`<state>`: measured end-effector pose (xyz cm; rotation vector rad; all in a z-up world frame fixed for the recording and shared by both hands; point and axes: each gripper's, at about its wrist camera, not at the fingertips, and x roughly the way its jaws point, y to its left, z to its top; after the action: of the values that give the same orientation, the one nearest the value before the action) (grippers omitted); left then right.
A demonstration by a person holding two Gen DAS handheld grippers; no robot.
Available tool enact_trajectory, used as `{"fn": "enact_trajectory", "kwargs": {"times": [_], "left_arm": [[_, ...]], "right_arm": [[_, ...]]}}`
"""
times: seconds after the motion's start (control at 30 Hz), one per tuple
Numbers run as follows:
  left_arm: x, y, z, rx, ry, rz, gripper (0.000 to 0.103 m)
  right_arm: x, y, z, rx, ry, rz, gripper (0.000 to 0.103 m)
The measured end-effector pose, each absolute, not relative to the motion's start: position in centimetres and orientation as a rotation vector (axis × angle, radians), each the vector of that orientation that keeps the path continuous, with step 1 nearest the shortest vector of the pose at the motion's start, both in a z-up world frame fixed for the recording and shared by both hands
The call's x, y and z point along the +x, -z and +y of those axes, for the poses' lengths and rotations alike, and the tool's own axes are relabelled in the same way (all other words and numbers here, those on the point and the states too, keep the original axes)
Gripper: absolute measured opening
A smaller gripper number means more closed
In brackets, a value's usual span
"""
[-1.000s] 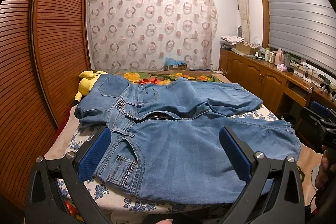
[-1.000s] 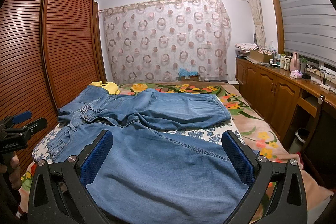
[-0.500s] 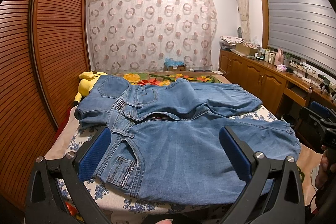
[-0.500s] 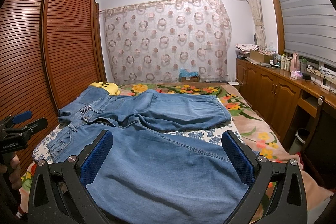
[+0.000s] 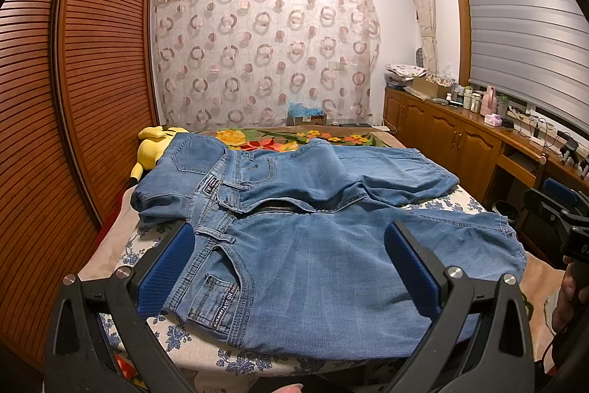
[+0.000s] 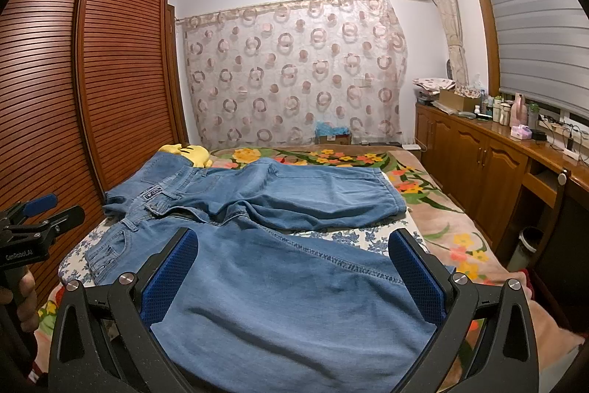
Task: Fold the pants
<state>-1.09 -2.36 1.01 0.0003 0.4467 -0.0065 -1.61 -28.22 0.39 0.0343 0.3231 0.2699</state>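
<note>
From the left wrist, the left tongs (image 5: 289, 267) hover spread and empty over the waistband end of the jeans (image 5: 324, 256), which lie flat across the bed (image 5: 110, 245), legs apart; a yellow plush toy (image 5: 156, 150) sits behind. No fold looks begun; the next move likely calls for pinching an edge. From the right wrist, the right tongs (image 6: 292, 277) are spread over the near leg, whose hem is cut off below.

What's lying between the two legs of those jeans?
A strip of blue-flowered bedsheet shows between the far leg and near leg, clearest in the right wrist view.
</note>
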Motion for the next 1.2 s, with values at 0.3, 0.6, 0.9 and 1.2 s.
{"fn": "enact_trajectory", "kwargs": {"times": [0.3,0.6,0.9,1.2], "left_arm": [[-0.9,-1.2,-2.4,-0.006,0.014,0.458,0.103],[0.8,1.2,0.5,-0.038,0.008,0.523,0.103],[2.4,3.8,3.4,-0.054,-0.024,0.578,0.103],[3.1,5.9,6.4,-0.082,-0.067,0.621,0.103]], "right_arm": [[-1.4,-0.1,-28.3,0.026,-0.276,0.333,0.103],[0.1,1.0,-29.2,-0.014,-0.275,0.389,0.103],[1.0,1.4,-29.4,-0.035,-0.271,0.449,0.103],[1.3,1.2,-29.5,-0.041,-0.280,0.481,0.103]]}}
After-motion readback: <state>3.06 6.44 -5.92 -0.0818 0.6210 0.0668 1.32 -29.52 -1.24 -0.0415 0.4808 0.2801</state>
